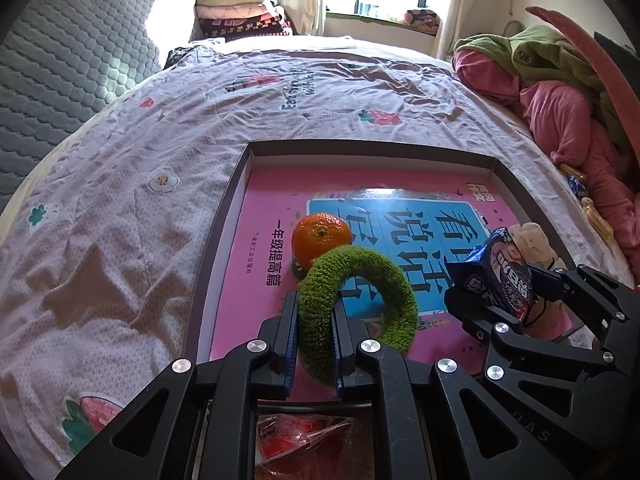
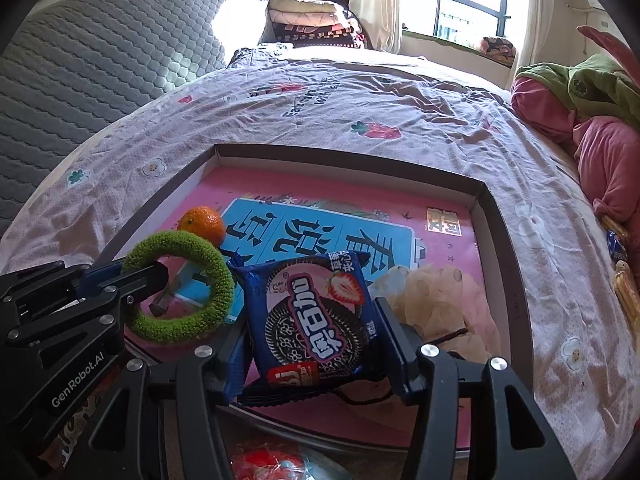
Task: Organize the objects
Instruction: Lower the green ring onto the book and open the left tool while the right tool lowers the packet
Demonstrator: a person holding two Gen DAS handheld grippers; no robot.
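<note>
On the bed (image 1: 160, 128) lies a shallow tray (image 1: 224, 216) floored with a pink book. Near its left edge sits an orange (image 1: 320, 236). Just right of it, the left hand-held gripper (image 1: 314, 320) is clamped tight on a green fuzzy ring (image 1: 360, 276). Further right, the right hand-held gripper (image 2: 310, 320), jaws half apart, pinches a blue cookie packet (image 2: 308, 312) above what may be a cream plush toy (image 2: 440, 296).

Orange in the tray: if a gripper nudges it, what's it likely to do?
The orange is round and sits loose on the glossy book cover, so it would probably roll. The tray wall close beside it should stop it. Its rind looks firm, so a gentle push likely won't dent it.
</note>
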